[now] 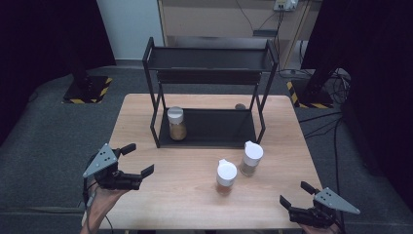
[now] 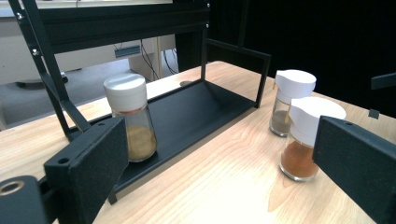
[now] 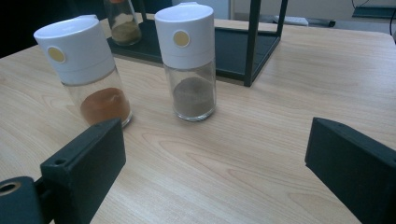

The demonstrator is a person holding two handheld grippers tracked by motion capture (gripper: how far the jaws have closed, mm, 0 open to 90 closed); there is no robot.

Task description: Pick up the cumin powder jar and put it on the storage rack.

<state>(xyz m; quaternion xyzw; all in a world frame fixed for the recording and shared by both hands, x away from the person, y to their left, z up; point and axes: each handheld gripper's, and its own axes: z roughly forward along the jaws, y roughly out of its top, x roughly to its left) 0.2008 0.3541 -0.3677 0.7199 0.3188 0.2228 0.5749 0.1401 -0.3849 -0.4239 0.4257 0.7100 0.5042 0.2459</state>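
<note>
A black two-shelf rack (image 1: 209,129) stands at the back of the wooden table (image 1: 195,195). On its lower shelf, at the left end, a jar of tan spice with a silver-white lid (image 1: 176,124) (image 2: 130,116) stands upright. Two white-capped jars stand on the table in front: one with orange-red powder (image 1: 226,177) (image 2: 306,137) (image 3: 88,70), one with grey-brown powder (image 1: 251,159) (image 2: 289,101) (image 3: 189,60). My left gripper (image 1: 139,158) is open at the table's left edge, empty. At the front right corner my right gripper (image 1: 296,193) is open and empty too.
The rack's top shelf (image 1: 209,58) is bare. A small dark round mark (image 1: 239,106) sits on the table behind the rack's right end. Dark floor surrounds the table, with stand bases and cables at the back left and right.
</note>
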